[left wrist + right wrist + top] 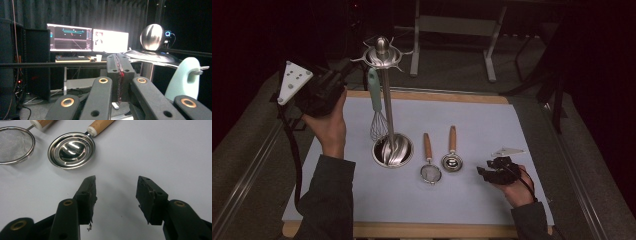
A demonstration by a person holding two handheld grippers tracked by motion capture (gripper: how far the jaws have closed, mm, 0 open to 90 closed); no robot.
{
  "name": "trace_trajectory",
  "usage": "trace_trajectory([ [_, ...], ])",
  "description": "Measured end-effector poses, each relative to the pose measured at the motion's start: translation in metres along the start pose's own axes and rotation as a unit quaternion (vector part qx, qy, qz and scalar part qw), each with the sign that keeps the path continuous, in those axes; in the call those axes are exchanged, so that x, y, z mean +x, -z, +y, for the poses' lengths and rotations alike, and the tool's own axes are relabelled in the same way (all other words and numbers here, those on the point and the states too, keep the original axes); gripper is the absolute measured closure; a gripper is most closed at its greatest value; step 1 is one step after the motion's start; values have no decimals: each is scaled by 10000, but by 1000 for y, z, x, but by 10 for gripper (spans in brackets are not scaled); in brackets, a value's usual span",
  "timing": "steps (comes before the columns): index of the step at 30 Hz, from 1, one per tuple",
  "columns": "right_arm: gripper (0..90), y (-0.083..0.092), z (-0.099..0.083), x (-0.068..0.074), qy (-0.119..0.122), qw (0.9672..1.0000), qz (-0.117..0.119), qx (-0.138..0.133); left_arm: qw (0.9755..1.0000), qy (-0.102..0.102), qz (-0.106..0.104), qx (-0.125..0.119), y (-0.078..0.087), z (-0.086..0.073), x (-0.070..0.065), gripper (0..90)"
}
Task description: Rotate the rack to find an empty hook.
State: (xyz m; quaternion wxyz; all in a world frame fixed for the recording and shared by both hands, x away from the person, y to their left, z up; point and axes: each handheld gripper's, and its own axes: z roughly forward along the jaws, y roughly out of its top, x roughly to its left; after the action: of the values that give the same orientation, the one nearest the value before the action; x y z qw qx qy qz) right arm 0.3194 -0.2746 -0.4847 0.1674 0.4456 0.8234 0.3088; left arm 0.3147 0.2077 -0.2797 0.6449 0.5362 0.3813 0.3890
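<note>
Left tool [119, 75]: jaws pressed flat together, nothing between them, raised level with the top of the utensil stand [383, 52] and just left of it. The whisk [376, 107] hangs from one of the stand's hooks by its pale green handle [183, 78], wire head down beside the pole above the round base [392, 150]; the handle sits just right of my closed jaws, apart from them. Right tool [116, 186]: jaws wide, empty, resting low over the table [492, 125], with the small ladle [71, 150] just ahead and the strainer [15, 145] beside it, both lying flat with wooden handles pointing away. Judgement: hanging step, whisk done, left hand clearing the stand. Next move should fall to the right tool: close on the ladle's wooden handle near its end, lift, and bring the handle up to a free hook. Risk: the ladle bowl may swing and knock the whisk.
</note>
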Motion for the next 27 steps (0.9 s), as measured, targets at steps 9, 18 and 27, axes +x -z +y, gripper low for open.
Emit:
trace_trajectory([
  [9, 502, 2, 0, -1, -27, 10000, -22, -36, 9999, -41, -40, -86, 4, -1, -3, 900],
  [18, 502, 1, 0, -1, 2, 10000, -17, -28, 9997, -190, -132, -12, -2, 1, -4, 900],
  [27, 502, 1, -1, -1, -1, 10000, -25, -27, 9999, -113, -19, 65, -6, 0, 2, 900],
])
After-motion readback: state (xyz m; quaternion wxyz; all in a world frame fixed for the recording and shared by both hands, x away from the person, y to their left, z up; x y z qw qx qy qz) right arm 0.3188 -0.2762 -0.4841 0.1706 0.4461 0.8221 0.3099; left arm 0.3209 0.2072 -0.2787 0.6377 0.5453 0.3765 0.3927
